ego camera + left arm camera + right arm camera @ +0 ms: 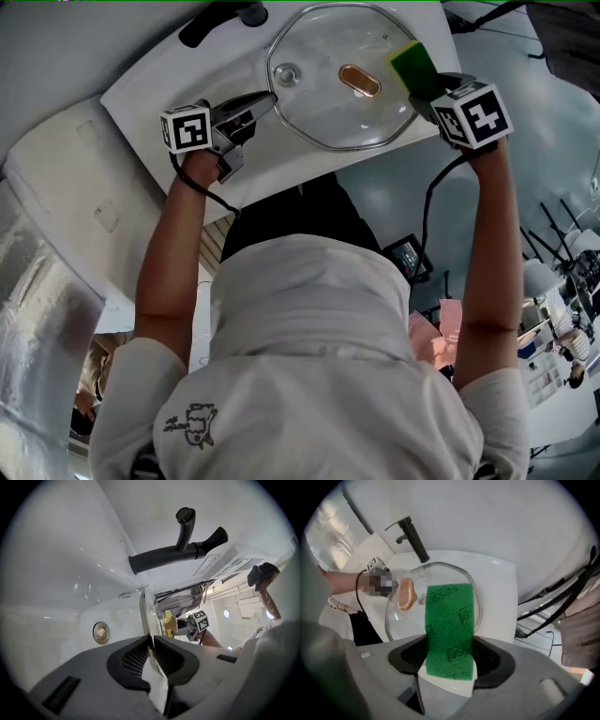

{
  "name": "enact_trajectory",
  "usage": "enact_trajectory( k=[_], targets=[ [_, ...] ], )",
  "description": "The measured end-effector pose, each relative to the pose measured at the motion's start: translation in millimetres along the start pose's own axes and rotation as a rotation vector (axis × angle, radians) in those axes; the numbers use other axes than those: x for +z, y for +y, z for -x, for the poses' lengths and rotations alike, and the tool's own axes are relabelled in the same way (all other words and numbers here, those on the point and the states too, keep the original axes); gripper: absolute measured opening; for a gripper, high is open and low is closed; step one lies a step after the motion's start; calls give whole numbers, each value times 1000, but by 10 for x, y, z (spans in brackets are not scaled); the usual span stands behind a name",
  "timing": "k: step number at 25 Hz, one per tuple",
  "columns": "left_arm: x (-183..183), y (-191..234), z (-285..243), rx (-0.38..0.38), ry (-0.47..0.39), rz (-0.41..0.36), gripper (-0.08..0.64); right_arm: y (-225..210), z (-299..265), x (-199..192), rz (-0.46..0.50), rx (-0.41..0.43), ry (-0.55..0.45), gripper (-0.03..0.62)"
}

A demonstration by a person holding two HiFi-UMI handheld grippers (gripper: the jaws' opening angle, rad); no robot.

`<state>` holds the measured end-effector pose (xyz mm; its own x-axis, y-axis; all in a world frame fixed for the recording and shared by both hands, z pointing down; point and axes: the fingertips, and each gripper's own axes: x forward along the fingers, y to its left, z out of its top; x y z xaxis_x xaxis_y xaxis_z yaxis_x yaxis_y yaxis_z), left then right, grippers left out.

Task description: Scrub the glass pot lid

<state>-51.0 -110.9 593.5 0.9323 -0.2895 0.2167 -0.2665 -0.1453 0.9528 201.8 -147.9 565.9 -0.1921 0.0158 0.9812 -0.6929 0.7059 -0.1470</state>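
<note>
The glass pot lid (323,94) with a copper-coloured handle (359,81) hangs over the white sink (159,80). My left gripper (258,105) is shut on the lid's left rim. In the left gripper view the lid (148,613) stands edge-on between the pads (136,656). My right gripper (424,86) is shut on a green and yellow sponge (412,64) at the lid's right edge. In the right gripper view the sponge (450,625) points down at the lid (401,623), its green face toward the camera.
A black faucet (220,19) stands at the back of the sink, also in the left gripper view as faucet (178,552). The drain (101,632) sits in the basin wall. Cables (562,597) and clutter lie to the right of the sink.
</note>
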Motion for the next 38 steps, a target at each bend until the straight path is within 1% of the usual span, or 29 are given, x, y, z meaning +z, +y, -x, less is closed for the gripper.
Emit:
enact_trajectory(
  k=[3,5,10,12,14,16,19,21,23,25,28,31,33,36,38],
  targets=[
    [4,1,14,7,-5,-5,41,302,-8,271,9,56,-39,295],
    [-5,12,14,12,-6,-7,41,431,-54,342,2,77,-43,295],
    [12,12,10,8,-9,-17,41,433,-111,342,-53,70,-58,295],
    [10,16,18,9,-12,-17,41,380,-108,268,-66,72,-53,295],
    [2,10,13,4,-9,-12,41,288,-115,115,-101,77,-37,295],
    [-18,-9,2,-4,2,0,41,127,-105,-72,-136,50,-14,295],
    [-14,2,13,2,3,-9,41,-40,-108,-305,-181,31,4,295],
    [-19,-8,5,-3,5,-5,41,-103,-114,-380,-203,22,3,295],
    [-18,4,-1,1,6,-7,41,-116,-99,-387,-197,4,-2,295],
    [-10,6,1,3,3,-13,41,-50,-59,-346,-172,-7,-11,295],
    [-16,-11,3,1,0,-5,41,169,11,-276,-106,9,-21,295],
    [-11,-20,3,0,-9,-3,41,374,38,-356,-5,7,10,295],
    [13,-4,2,3,-20,-14,41,583,31,-397,65,26,25,295],
    [20,5,12,5,-29,-13,41,1040,-21,-300,171,67,38,296],
    [-9,-32,5,-3,-15,0,41,1305,-91,-183,260,76,45,296]
  ],
)
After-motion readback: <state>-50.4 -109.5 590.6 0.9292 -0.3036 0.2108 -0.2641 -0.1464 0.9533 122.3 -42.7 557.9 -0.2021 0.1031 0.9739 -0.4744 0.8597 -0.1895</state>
